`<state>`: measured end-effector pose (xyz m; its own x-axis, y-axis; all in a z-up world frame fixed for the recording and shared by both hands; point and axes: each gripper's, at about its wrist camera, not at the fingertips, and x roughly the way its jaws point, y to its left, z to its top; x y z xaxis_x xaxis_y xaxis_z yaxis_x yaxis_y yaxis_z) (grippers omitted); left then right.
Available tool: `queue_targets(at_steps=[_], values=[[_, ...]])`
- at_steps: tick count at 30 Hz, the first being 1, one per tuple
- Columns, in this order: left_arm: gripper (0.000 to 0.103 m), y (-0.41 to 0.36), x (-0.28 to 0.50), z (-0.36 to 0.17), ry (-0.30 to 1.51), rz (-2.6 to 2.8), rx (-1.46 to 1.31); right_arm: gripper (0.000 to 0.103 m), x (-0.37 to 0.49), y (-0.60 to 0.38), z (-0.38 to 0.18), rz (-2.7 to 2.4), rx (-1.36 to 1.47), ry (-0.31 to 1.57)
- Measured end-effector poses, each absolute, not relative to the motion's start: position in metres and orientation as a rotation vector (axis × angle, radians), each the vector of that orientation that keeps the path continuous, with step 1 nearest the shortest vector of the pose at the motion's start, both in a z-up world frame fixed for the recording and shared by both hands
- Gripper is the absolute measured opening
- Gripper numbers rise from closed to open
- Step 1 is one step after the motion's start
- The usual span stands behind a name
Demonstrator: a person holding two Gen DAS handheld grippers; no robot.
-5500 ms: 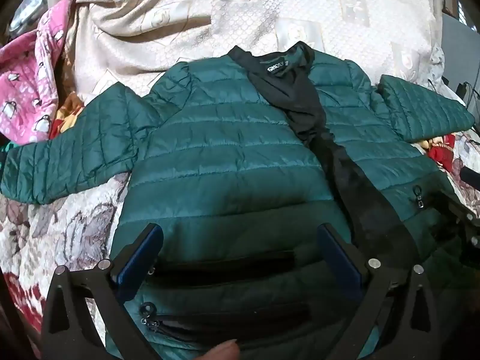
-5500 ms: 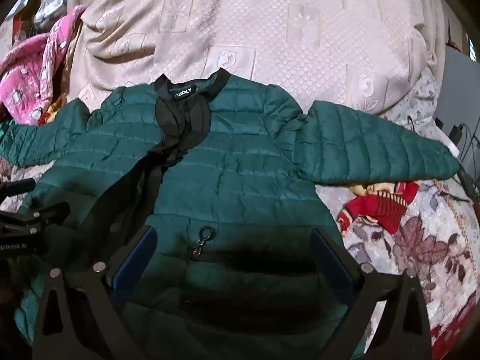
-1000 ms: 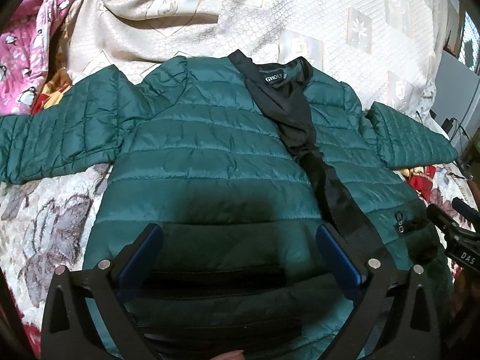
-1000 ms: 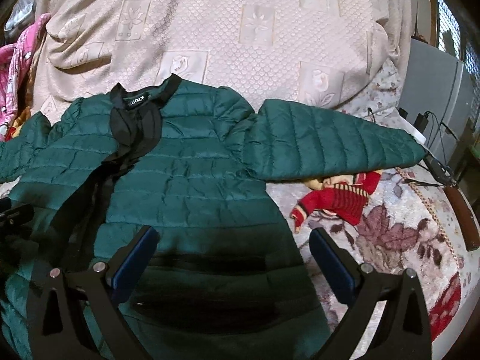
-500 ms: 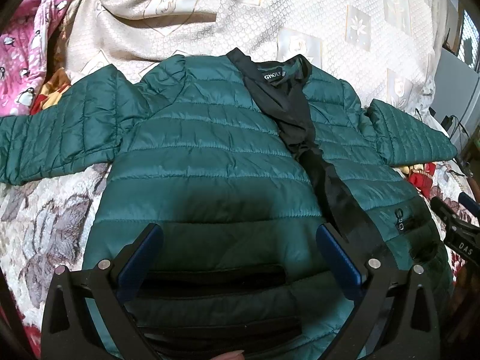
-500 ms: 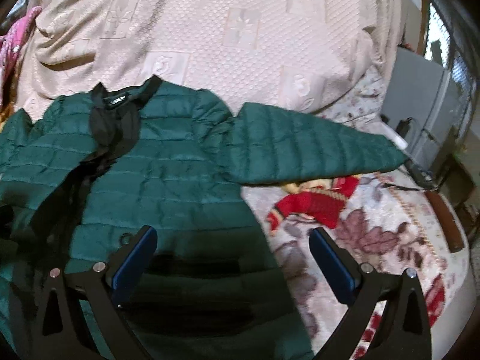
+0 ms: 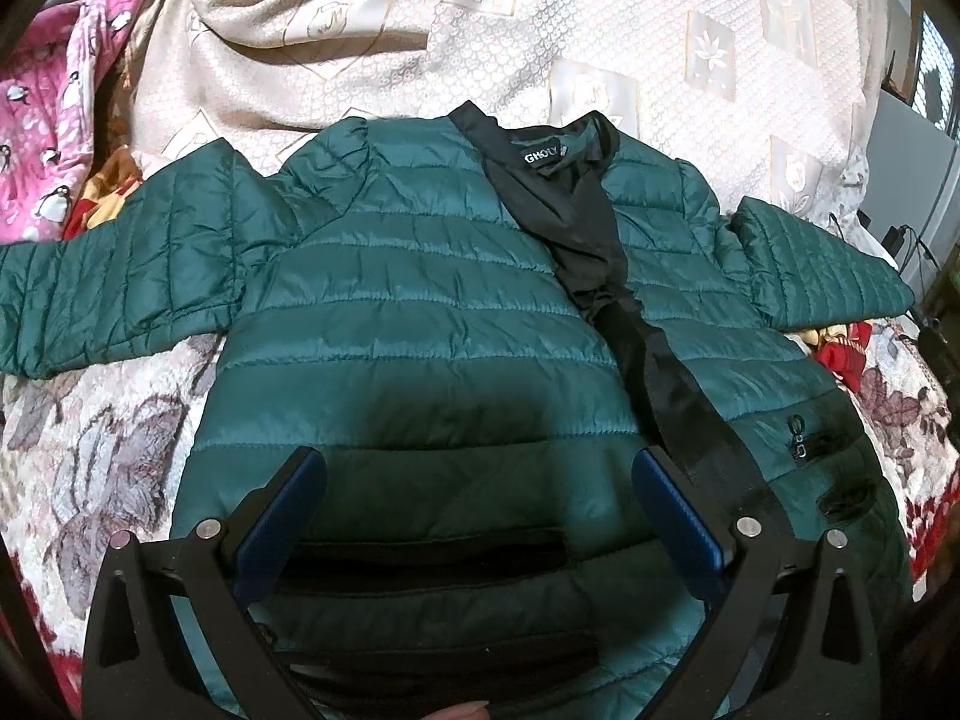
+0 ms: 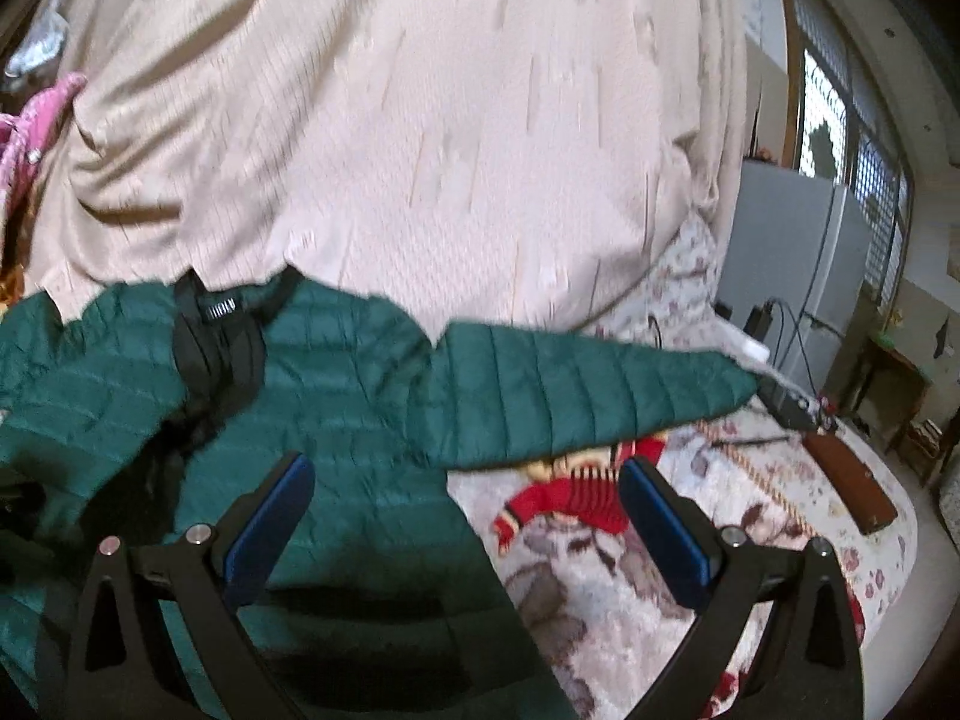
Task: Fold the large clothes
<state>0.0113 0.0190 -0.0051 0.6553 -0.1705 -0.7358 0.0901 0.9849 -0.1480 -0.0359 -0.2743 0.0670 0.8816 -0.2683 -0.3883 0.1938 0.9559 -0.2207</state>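
A dark green quilted jacket (image 7: 408,324) lies flat and face up on the bed, collar away from me, black lining showing along its front opening. Its left sleeve (image 7: 114,276) stretches out to the left and its right sleeve (image 8: 570,396) to the right. My left gripper (image 7: 477,474) hovers open above the jacket's lower front, near a pocket, with nothing between its blue pads. My right gripper (image 8: 465,480) is open too, over the jacket's right edge just below the right sleeve, holding nothing.
A beige patterned bedspread (image 8: 450,150) rises behind the jacket. A floral blanket (image 7: 78,456) covers the bed. Pink penguin-print fabric (image 7: 42,138) lies at the far left. A red knitted garment (image 8: 570,498) lies under the right sleeve. Cables and a grey cabinet (image 8: 798,264) stand at the right.
The right gripper has lifted and tilted up and to the right, off the jacket's lower front toward the right sleeve, and has left the left wrist view. The left gripper has stayed put.
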Motion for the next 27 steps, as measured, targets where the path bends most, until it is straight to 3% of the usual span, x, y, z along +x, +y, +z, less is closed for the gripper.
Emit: queue_targets(at_steps=[15,27], values=[[0.043,0.019,0.01,-0.005,0.836,-0.143,-0.097,0.103,-0.04,-0.267,0.072,-0.216,-0.198,0.4],[0.043,0.033,0.012,-0.007,0.845,0.021,-0.049,0.103,-0.025,-0.251,0.049,-0.059,-0.221,0.555]])
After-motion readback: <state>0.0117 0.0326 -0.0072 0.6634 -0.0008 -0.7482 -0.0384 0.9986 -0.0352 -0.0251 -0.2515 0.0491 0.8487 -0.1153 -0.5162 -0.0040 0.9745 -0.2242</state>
